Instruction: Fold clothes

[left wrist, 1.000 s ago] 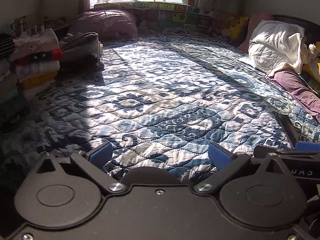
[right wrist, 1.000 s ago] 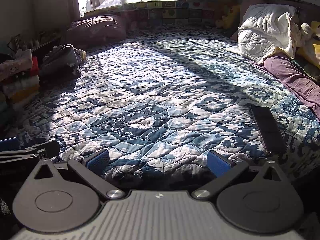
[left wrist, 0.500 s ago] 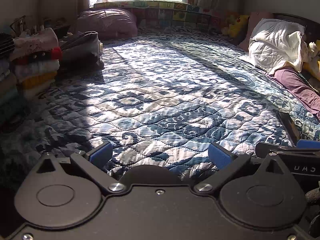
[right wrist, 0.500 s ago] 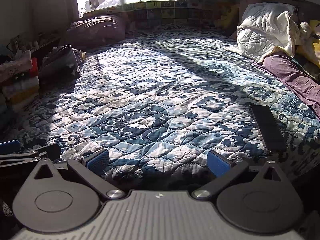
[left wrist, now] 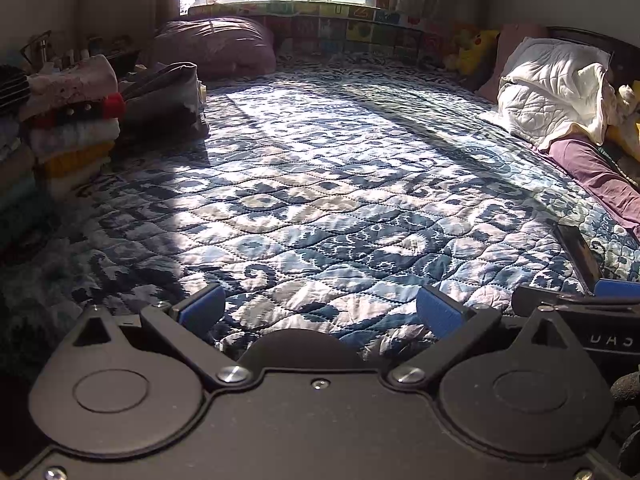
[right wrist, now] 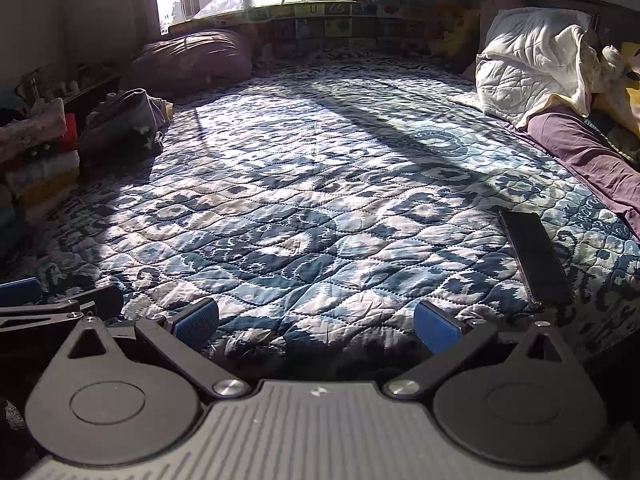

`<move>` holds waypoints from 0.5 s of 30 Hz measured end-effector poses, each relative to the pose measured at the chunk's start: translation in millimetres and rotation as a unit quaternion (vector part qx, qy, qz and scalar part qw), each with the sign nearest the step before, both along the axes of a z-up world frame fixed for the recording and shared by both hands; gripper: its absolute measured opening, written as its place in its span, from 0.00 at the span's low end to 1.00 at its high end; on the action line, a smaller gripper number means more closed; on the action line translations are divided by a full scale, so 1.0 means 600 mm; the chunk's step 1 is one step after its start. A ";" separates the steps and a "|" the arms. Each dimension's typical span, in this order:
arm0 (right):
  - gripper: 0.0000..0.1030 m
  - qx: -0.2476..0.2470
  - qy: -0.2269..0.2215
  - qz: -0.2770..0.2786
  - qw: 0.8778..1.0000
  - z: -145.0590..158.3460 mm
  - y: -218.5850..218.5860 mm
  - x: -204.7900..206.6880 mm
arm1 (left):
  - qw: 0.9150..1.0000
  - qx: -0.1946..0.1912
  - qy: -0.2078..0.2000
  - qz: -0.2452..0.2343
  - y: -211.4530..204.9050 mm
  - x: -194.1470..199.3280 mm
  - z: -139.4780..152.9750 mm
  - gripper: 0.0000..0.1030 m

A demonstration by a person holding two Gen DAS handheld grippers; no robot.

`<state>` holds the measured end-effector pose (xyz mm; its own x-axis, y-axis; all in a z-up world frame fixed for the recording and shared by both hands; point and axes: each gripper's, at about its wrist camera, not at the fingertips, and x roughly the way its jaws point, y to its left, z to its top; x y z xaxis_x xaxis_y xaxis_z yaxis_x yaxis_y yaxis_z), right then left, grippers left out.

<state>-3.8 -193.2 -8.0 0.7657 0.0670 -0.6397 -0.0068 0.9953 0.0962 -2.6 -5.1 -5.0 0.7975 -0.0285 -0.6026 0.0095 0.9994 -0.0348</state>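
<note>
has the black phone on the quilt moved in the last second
No. In the right wrist view the black phone lies on the same patch of the quilt, below the purple sheet, as one second ago.

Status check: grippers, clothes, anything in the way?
Left gripper open, empty. Right gripper open, empty. Folded stack and gray garment at far left, untouched. Dark phone lying on quilt ahead of right gripper.
</note>
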 end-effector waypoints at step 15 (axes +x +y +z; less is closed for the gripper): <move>1.00 0.001 -0.002 0.002 1.000 0.001 0.001 -0.002 | 1.000 0.002 0.000 0.001 0.000 -0.001 0.004 1.00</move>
